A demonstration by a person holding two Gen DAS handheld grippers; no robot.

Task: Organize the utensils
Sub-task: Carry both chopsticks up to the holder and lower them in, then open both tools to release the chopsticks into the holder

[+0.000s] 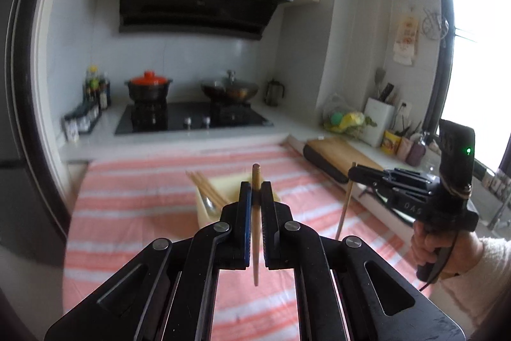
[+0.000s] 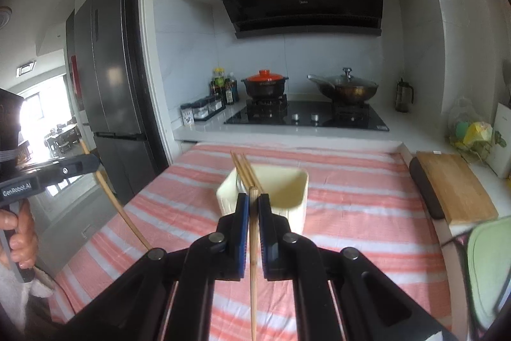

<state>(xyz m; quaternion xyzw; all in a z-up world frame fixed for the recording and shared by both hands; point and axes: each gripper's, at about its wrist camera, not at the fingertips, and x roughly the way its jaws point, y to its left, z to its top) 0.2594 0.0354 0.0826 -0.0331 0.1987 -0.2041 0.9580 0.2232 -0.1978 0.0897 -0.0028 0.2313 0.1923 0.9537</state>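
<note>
In the left wrist view the left gripper (image 1: 255, 190) sits at bottom centre, its fingers (image 1: 245, 197) pressed together on a single wooden chopstick (image 1: 255, 213) that stands nearly upright between the blue pads, its blunt end poking above them and its thin end hanging below. In the right wrist view the right gripper (image 2: 253, 203) is likewise clamped tight on a second chopstick (image 2: 253, 261), which runs straight down the middle of the frame between the pads.

Just beyond both sets of fingers stands a cream utensil holder (image 2: 287, 197), near the centre of each frame, on a pink-and-white striped cloth (image 2: 351, 245) covering the tabletop. A few more chopsticks (image 2: 244, 171) lean in its left part, tips pointing toward the upper left.

At the right edge of the left view, a hand (image 1: 428, 242) grips the handle of the right gripper; at the left edge of the right view, the other hand (image 2: 22, 235) holds the left one.

Farther out, at the right of the right view, lies a wooden cutting board (image 2: 456, 187). Toward the top of the frame are a stove (image 2: 306, 114), a pot with an orange lid (image 2: 264, 83) and a lidded wok (image 2: 345, 88).
</note>
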